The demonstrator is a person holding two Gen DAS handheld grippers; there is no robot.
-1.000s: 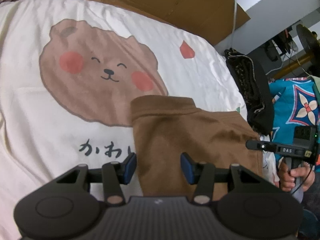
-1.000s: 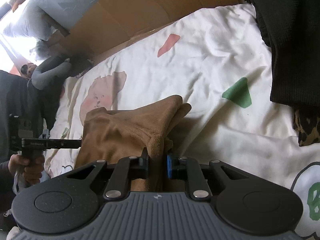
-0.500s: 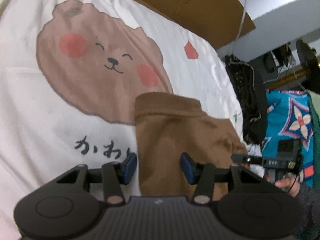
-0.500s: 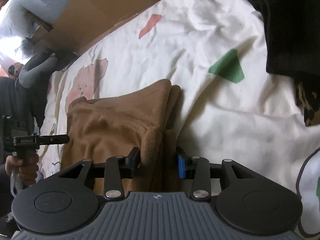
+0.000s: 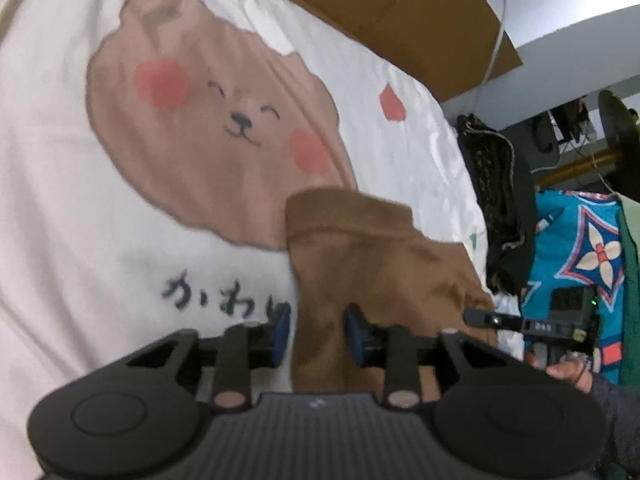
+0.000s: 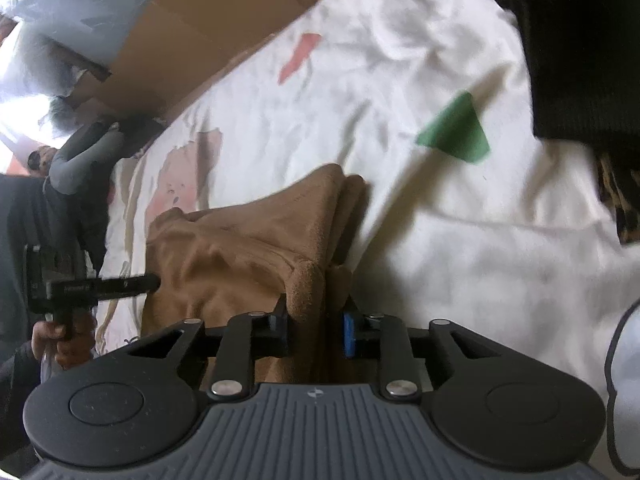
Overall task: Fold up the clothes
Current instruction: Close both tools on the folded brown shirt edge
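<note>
While the brown garment (image 5: 372,264) runs lengthwise ahead, my left gripper (image 5: 316,330) and right gripper (image 6: 316,328), both spread, apparently straddle its near edge.

garment (image 5: 360,264) near edge hidden behind jaws | dark clothes (image 6: 580,40) cut off | bedsheet (image 5: 60,200) print blurred

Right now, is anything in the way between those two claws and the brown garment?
Nothing visible is. The brown garment lies on the bedsheet, and its fabric already sits between the open fingers of both the left gripper and the right gripper. The black clothes lie off to the side.
</note>
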